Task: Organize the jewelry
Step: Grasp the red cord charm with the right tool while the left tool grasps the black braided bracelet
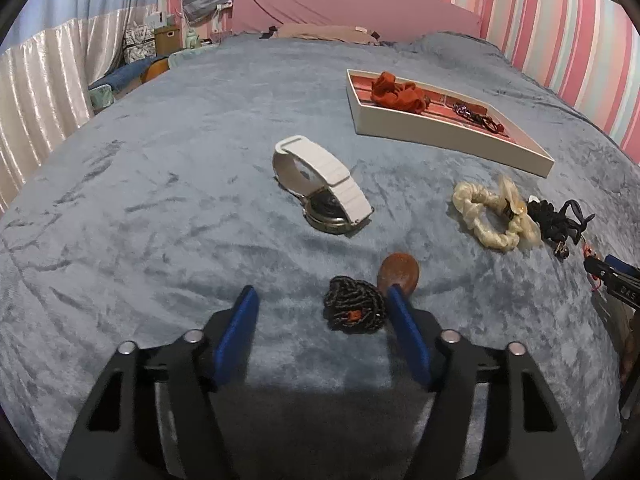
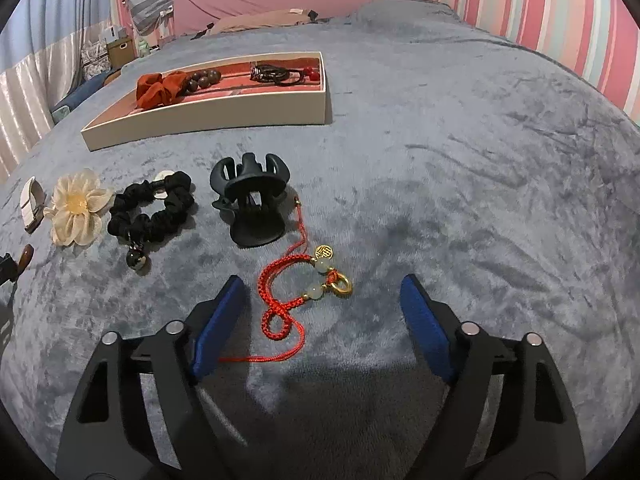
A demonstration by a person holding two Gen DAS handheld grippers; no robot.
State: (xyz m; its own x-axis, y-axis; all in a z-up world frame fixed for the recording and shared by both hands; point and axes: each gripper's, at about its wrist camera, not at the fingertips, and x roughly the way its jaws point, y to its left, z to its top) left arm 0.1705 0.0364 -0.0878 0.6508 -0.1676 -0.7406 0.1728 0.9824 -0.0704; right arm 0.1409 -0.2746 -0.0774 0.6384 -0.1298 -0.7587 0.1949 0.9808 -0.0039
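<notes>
Both tools hang low over a blue-grey blanket (image 1: 160, 208) spread on the bed. The left tool (image 1: 320, 300) has its jaws apart, released, with a coiled dark beaded bracelet (image 1: 354, 310) lying between the blue fingers (image 1: 240, 320), close against the right one; whether that finger touches it I cannot tell. A brown oval piece (image 1: 400, 272) sits just past that finger's tip. Further out lies a white-strapped watch (image 1: 320, 184), and to its right a cream scrunchie (image 1: 492, 216) beside a black scrunchie (image 1: 556, 220).

The right tool (image 2: 324, 292) is also released, jaws wide. A red cord bracelet (image 2: 280, 300) with pale beads and gold charms lies on the blanket between its fingers, nearer the left one, and its thin tail runs under that finger. Just beyond it stands a dark hair claw (image 2: 252, 204), and a cream fabric flower (image 2: 78, 208) lies further left.

A white tray (image 2: 208, 118) with a pink lining rests further up the bed, holding a rust-red scrunchie (image 2: 156, 88), brown beads (image 2: 204, 78) and dark hair ties (image 2: 276, 72)
</notes>
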